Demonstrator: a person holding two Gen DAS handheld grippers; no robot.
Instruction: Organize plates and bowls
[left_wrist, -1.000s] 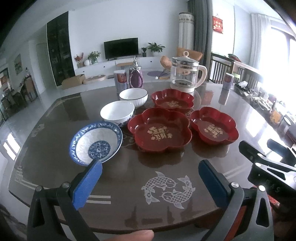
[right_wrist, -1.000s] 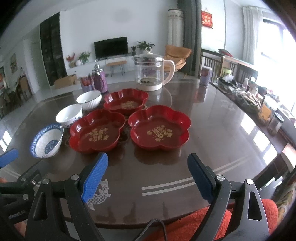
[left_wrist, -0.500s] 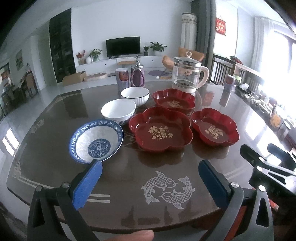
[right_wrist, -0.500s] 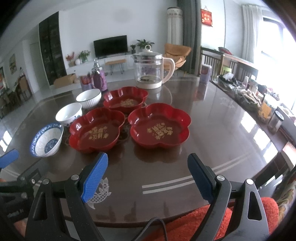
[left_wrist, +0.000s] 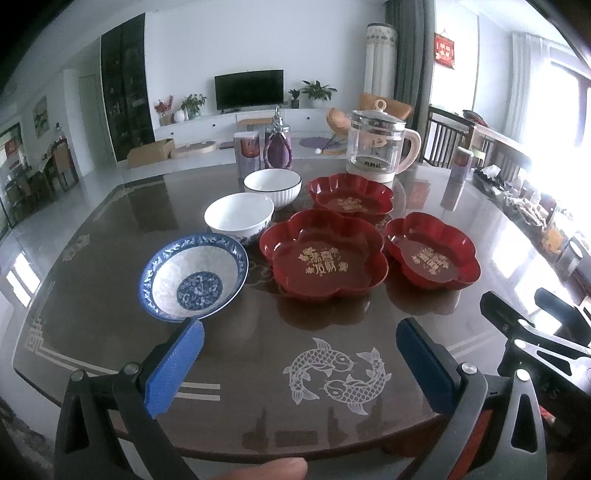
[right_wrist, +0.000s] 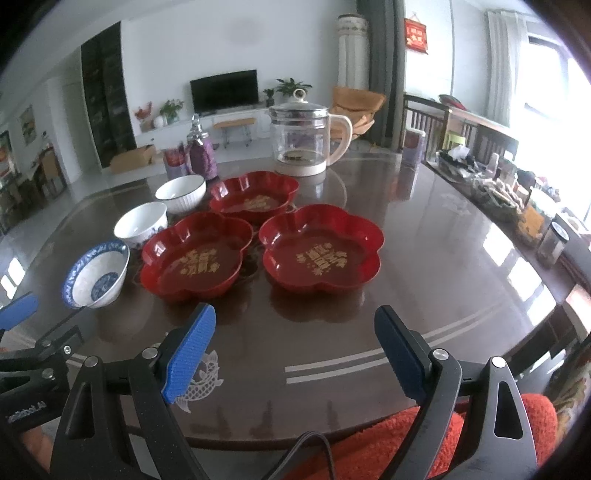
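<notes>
I have the left gripper and right gripper level at the near table edge, both spread wide, holding nothing. Ahead sit the blue-patterned bowl, two white bowls and three red flower-shaped plates.

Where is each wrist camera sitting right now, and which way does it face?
Left wrist: behind the open left gripper at the table's near edge, facing the blue bowl and the red plates; a fingertip and the right gripper show.
Right wrist: behind the open right gripper, further right, facing the red plates; the left gripper's blue pad shows.
Shared: all bowls, all plates, the kettle.
</notes>
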